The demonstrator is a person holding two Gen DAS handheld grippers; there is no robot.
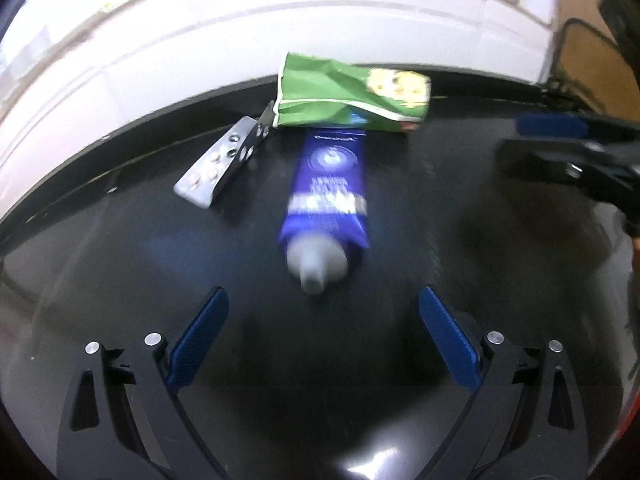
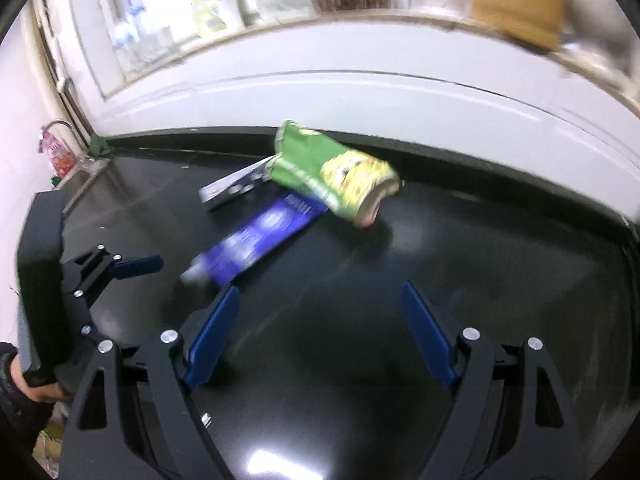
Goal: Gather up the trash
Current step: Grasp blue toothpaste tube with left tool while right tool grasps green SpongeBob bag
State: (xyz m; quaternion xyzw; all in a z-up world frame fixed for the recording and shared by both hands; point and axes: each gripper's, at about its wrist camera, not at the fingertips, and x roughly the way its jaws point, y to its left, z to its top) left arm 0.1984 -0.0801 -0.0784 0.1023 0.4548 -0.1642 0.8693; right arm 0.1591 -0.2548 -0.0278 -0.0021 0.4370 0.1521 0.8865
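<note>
Left wrist view: the left gripper (image 1: 323, 332) stands with its jaws spread wide and nothing between them; just ahead at twelve o'clock lies a blue tube (image 1: 328, 196) on the black countertop (image 1: 120, 264), cap end toward the gripper; its white lettering is too blurred to read; at eleven o'clock a silver blister pack (image 1: 218, 164) lies beside it, apart from the tube; the tube's far end runs under a crumpled green snack bag (image 1: 348, 94) with a yellow picture, no brand legible; the other gripper shows at two o'clock.

Right wrist view: the right gripper (image 2: 320, 320) is likewise wide open and empty; the tube sits at eleven o'clock, the bag at twelve, the blister pack behind them; the left gripper appears at nine o'clock, also holding nothing.

As I judge it, collecting has not begun here; all three pieces lie untouched; no bin is in view.
</note>
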